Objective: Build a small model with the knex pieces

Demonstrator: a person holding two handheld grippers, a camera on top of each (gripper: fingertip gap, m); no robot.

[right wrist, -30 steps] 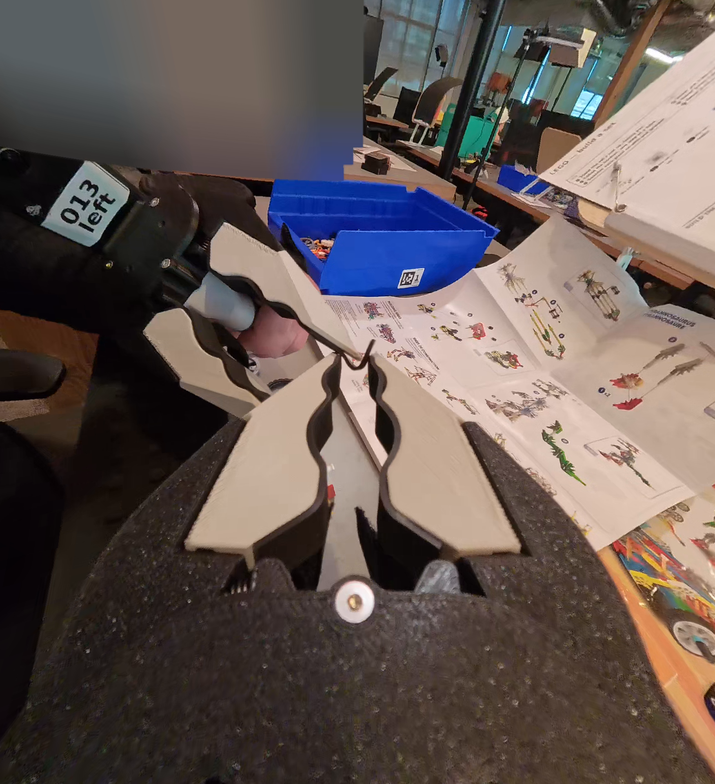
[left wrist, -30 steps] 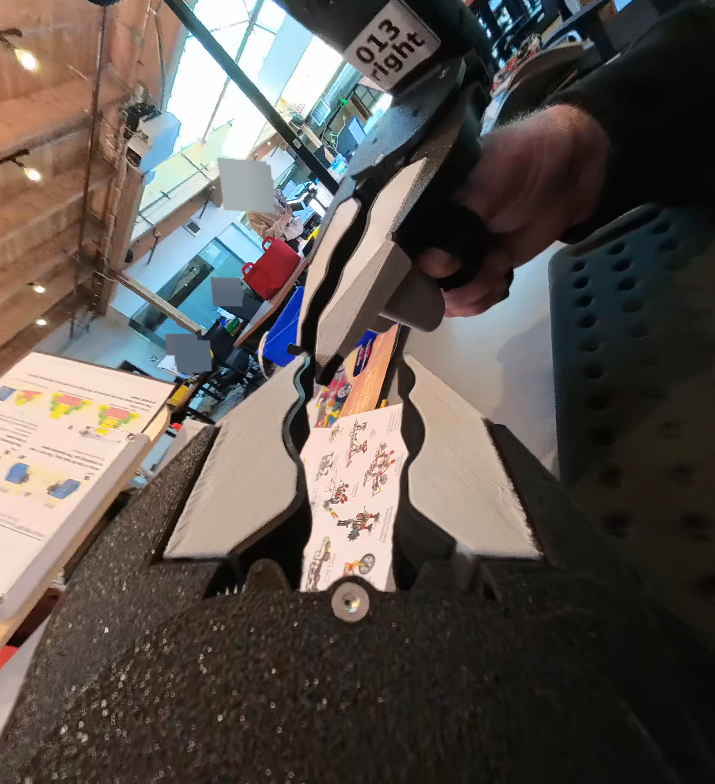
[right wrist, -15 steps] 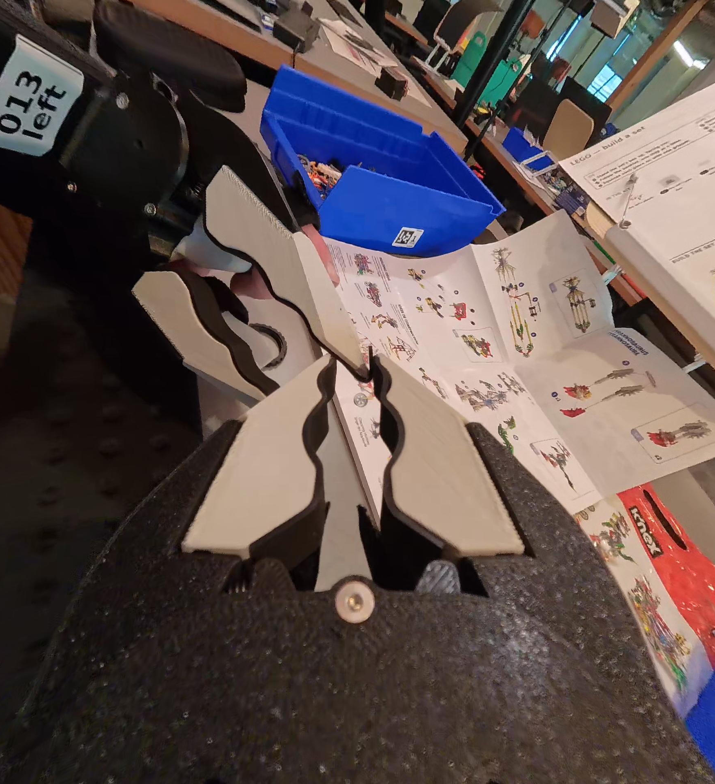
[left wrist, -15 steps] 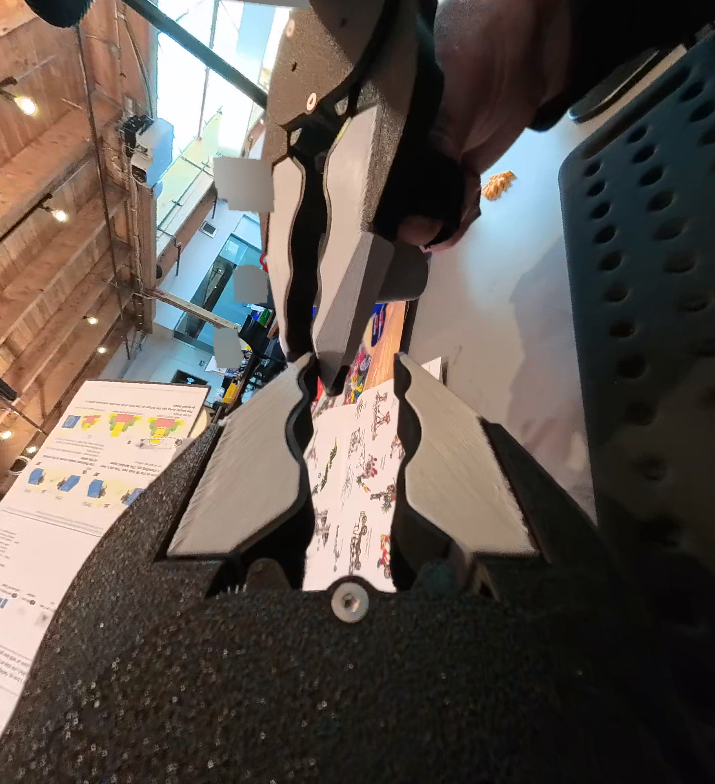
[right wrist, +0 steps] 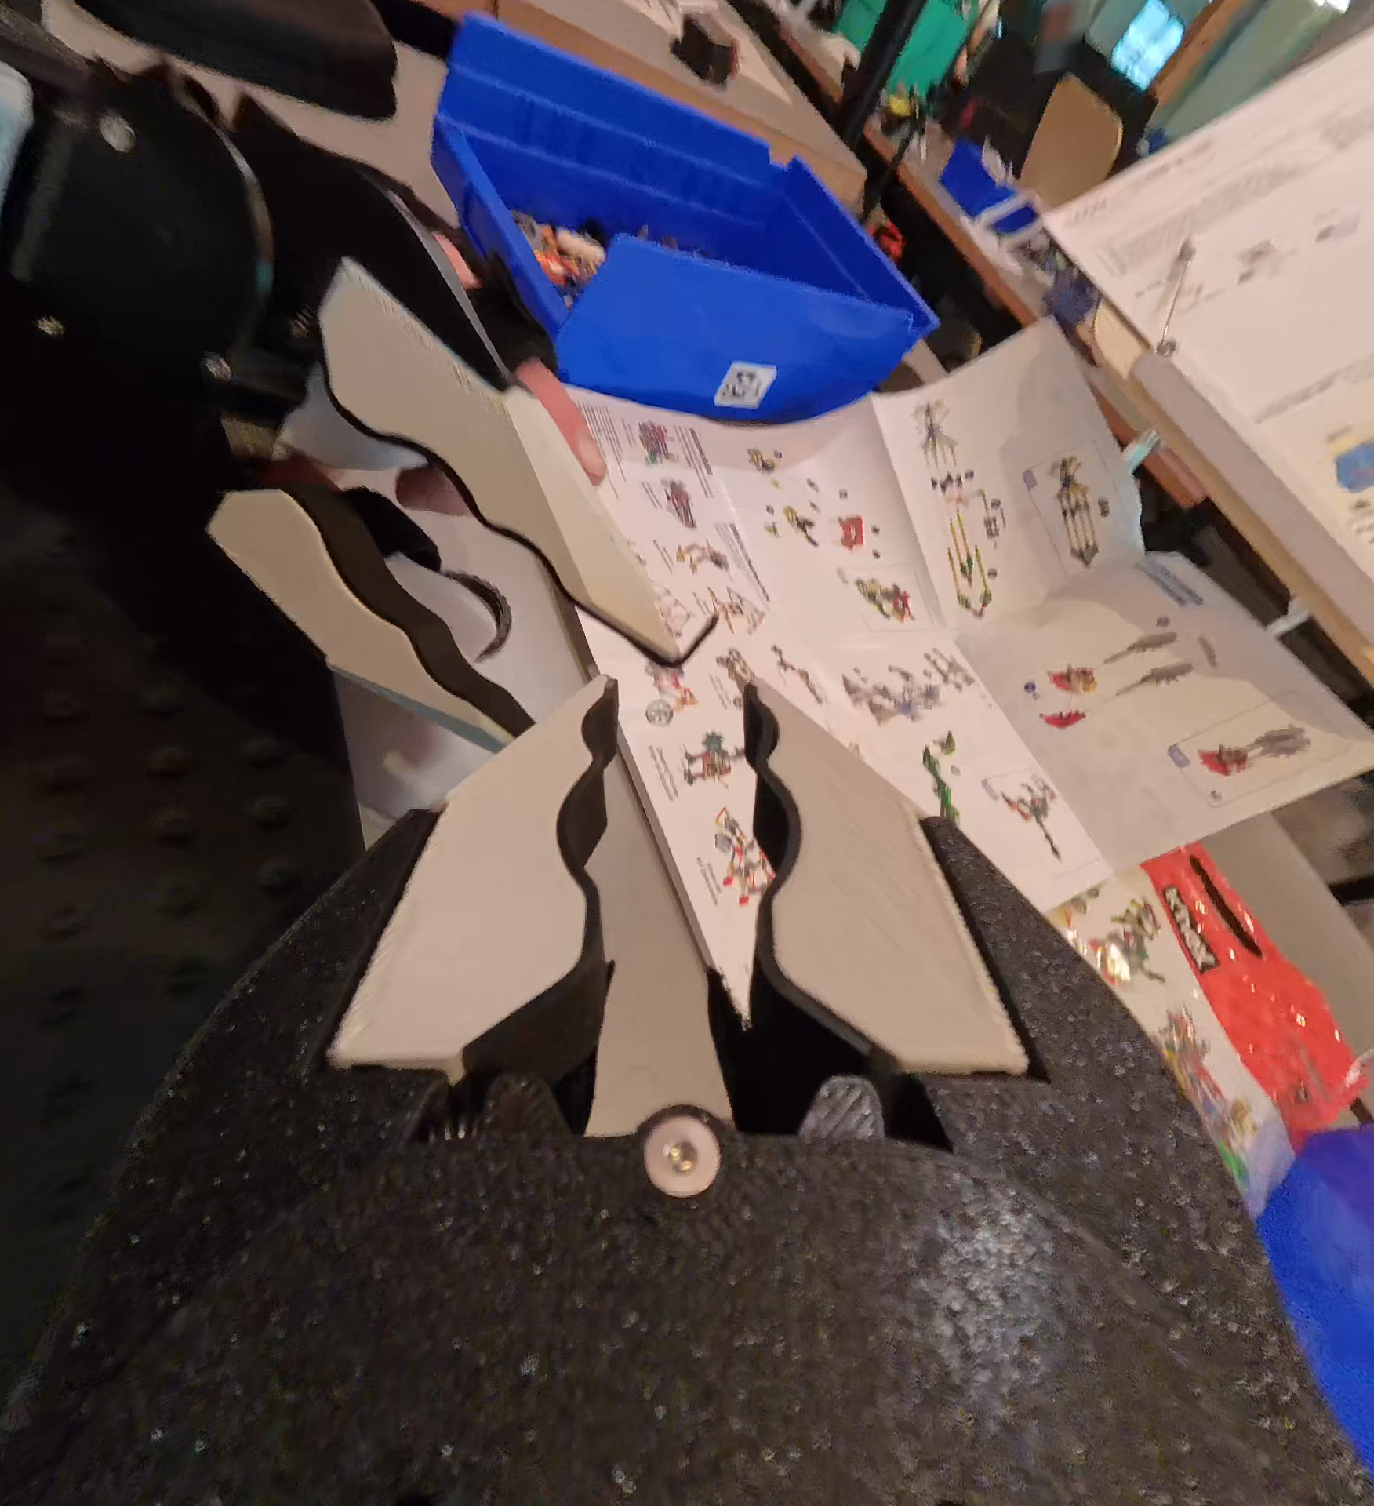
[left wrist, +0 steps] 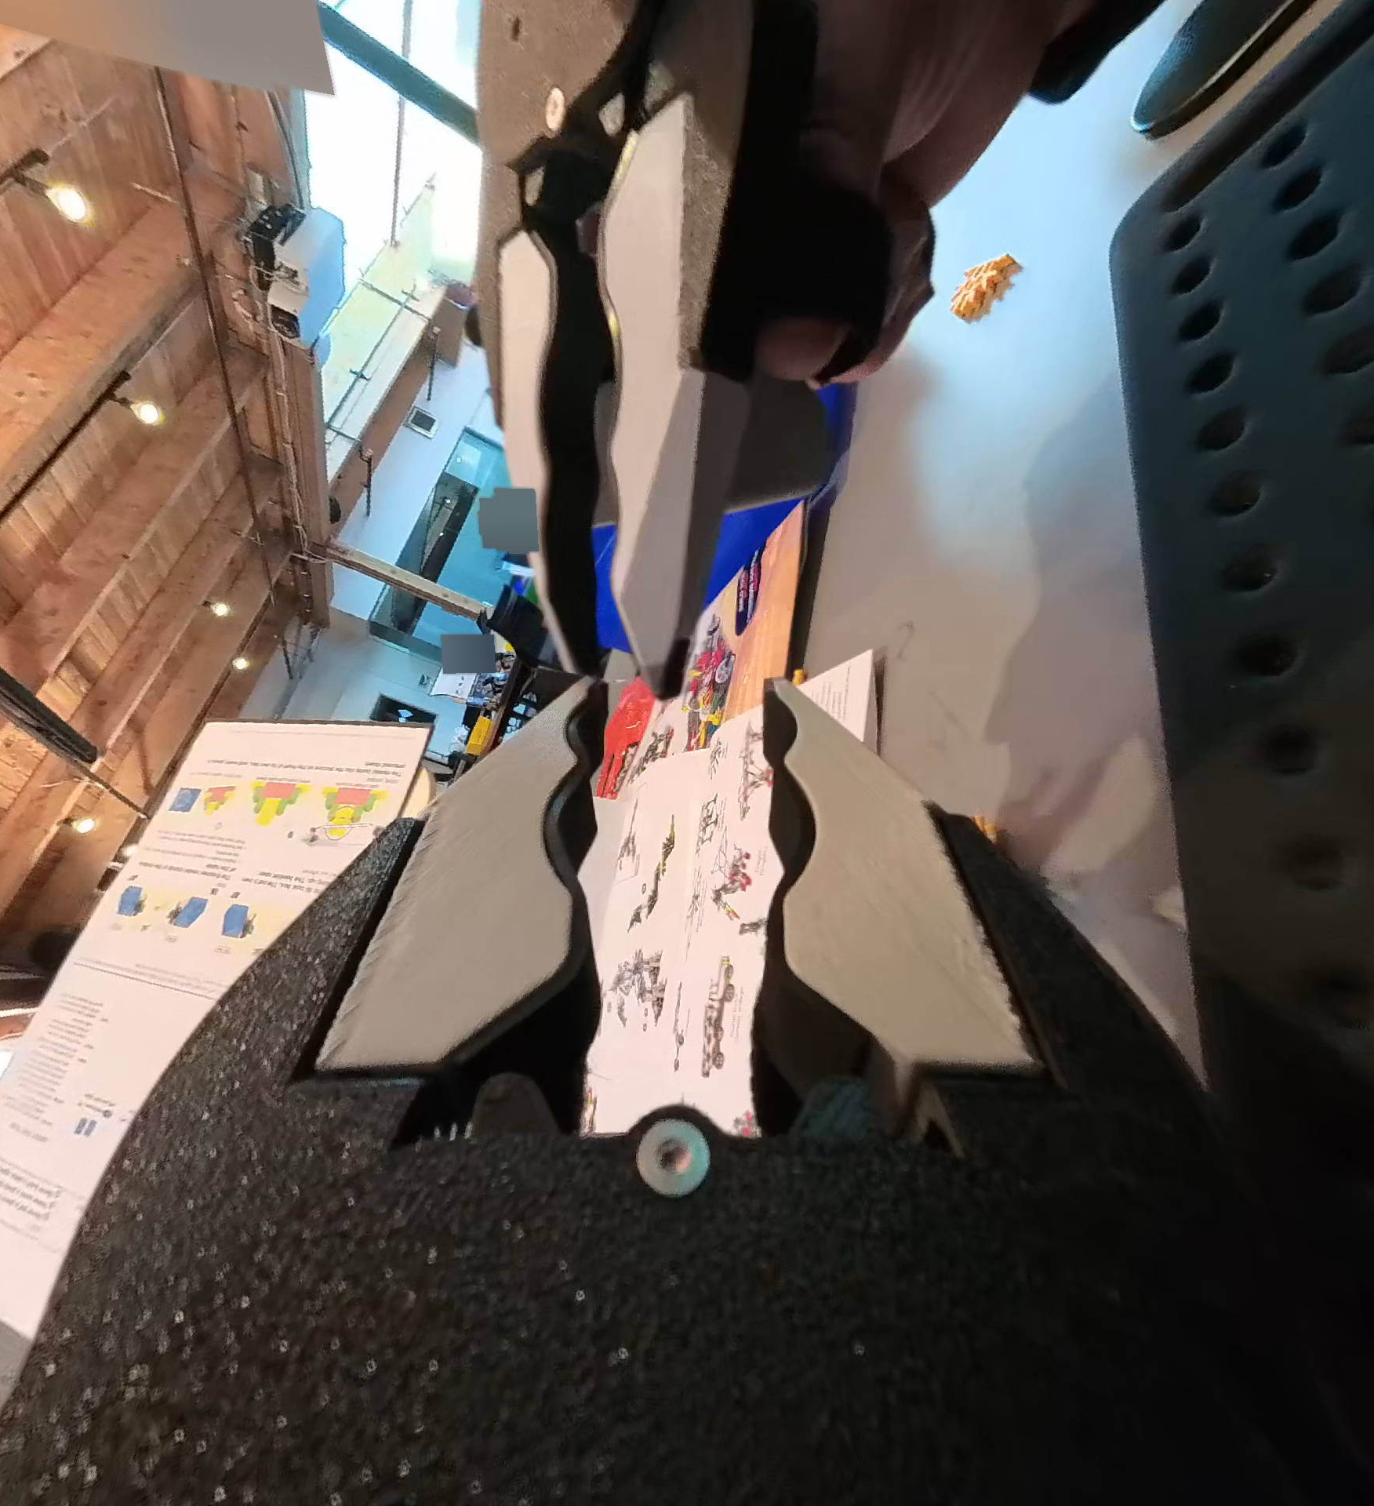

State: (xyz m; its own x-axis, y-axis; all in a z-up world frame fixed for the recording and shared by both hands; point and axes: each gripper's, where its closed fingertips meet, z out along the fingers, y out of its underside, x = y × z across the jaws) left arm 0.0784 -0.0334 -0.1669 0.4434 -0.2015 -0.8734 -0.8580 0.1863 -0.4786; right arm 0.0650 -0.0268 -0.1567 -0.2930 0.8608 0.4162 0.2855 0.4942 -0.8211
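The white folded instruction sheet (right wrist: 871, 619) lies spread on the desk (left wrist: 993, 570) before the blue plastic bin (right wrist: 716, 269). Left claw (left wrist: 680, 701) and right claw (right wrist: 676, 693) are both spread and empty, with tips nearly meeting above it; they may collide or crumple the paper.

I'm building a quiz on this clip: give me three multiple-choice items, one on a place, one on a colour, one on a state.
1. Where is the bin?
A. behind the leaflet
B. on the chair
C. under the leaflet

2. The bin's colour?
A. red
B. blue
C. green

3. The right gripper is
A. shut on a leaflet
B. shut on a brick
C. open, empty

A: the bin stands past the leaflet's far edge.
B: its walls are blue.
C: its fingers stand apart, holding nothing.
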